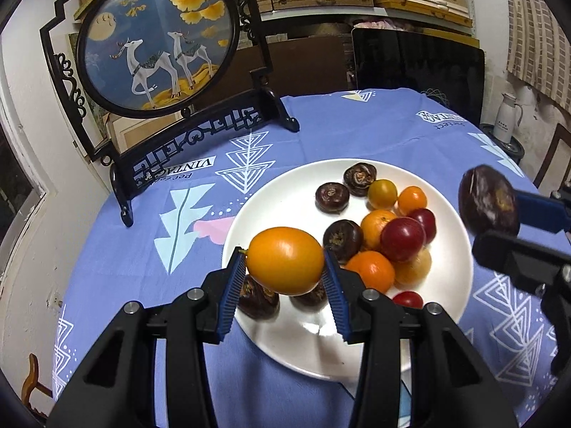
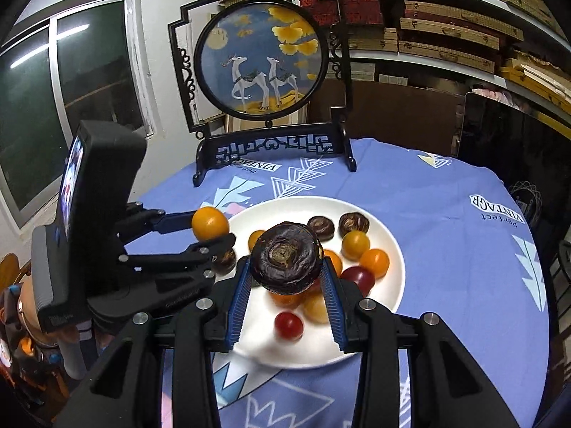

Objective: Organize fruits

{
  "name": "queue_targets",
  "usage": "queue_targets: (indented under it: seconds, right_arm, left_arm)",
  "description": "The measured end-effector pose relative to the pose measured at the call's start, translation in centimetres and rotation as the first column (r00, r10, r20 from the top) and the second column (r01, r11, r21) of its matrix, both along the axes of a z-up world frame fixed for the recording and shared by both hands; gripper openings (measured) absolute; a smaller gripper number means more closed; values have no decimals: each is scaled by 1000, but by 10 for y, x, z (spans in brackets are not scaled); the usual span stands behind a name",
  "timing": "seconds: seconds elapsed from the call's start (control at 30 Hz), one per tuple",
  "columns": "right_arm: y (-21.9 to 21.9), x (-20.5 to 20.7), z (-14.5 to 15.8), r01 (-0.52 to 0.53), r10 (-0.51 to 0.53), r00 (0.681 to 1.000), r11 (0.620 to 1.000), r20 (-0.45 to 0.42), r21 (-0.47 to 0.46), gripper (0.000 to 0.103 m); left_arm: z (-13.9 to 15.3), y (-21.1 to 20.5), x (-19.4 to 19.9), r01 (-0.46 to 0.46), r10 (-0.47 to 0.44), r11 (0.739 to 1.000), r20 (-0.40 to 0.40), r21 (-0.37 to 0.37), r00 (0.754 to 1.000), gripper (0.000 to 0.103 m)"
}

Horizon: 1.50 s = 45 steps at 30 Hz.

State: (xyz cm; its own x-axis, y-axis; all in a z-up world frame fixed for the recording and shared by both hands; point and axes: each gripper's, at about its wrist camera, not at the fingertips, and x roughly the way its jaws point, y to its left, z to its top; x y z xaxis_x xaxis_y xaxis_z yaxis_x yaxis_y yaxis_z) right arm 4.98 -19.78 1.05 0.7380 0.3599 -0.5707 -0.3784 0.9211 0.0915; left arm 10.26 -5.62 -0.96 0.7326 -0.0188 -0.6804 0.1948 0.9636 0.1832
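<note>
**A:** quick question about the grips. What's being held, and why so high off the plate?

**B:** Starting at the jaws: the left gripper is closed on an oval orange fruit, pinched end to end between the blue ribbed pads. It's held above the near-left edge of the white plate, probably so it clears the pile underneath. The right gripper is clamped on a dark brown water chestnut, flat side turned toward the camera, also lifted above the plate.

**A:** So one of each kind has been picked?

**B:** Looks that way. A sort by type is probably intended, one kind per hand, though no second dish is seen anywhere, so where they're meant to go can't be told.

**A:** What's left on the plate?

**B:** A mixed heap toward the right side: small oranges, red cherry tomatoes, yellow-orange ones, and more water chestnuts at the far side. Two more dark ones are partly hidden under the left jaws.

**A:** And further out?

**B:** A blue patterned tablecloth is spread over the table, and a black-framed deer screen is stood at the far left, well apart from the plate. Nothing out there gets touched.
</note>
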Motion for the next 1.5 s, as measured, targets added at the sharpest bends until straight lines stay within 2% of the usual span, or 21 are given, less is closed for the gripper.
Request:
queue_targets:
  seconds: [0.33, 0.6, 0.67, 0.73, 0.87, 0.93, 0.97, 1.03, 1.17, 1.33, 1.5]
  right_arm:
    - [0, 30, -2, 14, -14, 1000, 1000, -8, -3, 39]
    - [11, 77, -11, 44, -45, 997, 999, -56, -19, 40]
    - [15, 84, -14, 72, -75, 996, 996, -51, -58, 58]
    - [11, 82, -12, 90, -91, 995, 995, -35, -39, 62]
    - [-2, 63, -4, 103, -103, 994, 995, -23, 10, 65]
    - [-10, 48, 1, 122, -122, 992, 992, -3, 35, 76]
    - [-13, 39, 4, 131, -131, 991, 990, 8, 43, 78]
    - [-18, 24, 6, 147, -149, 988, 988, 35, 55, 84]
    - [-28, -15, 7, 182, -188, 977, 981, 102, 59, 87]
    - [-30, -50, 0, 208, -210, 967, 978, 147, 31, 90]
    - [-31, -75, 1, 205, -213, 966, 976, 147, 68, 91]
  left_arm:
    - [-1, -4, 21, -10, 10, 1000, 9, 6, 1000, 43]
    - [-14, -2, 36, -37, 37, 999, -19, 15, 999, 45]
    - [-16, 0, 36, -50, 50, 999, -13, 20, 999, 57]
    - [-15, 3, 33, -53, 53, 998, 6, 24, 999, 62]
    - [-12, 7, 27, -52, 52, 998, 24, 26, 998, 67]
    - [-9, 9, 22, -52, 52, 999, 33, 13, 998, 70]
    - [-6, 10, 17, -53, 52, 999, 47, 7, 998, 73]
    - [2, 11, 4, -49, 47, 999, 100, 17, 994, 80]
    - [19, 10, -24, -50, 39, 998, 215, 46, 976, 95]
    - [41, 11, -57, -45, 41, 999, 307, 6, 951, 97]
    - [53, 7, -79, -50, 44, 999, 358, 7, 933, 98]
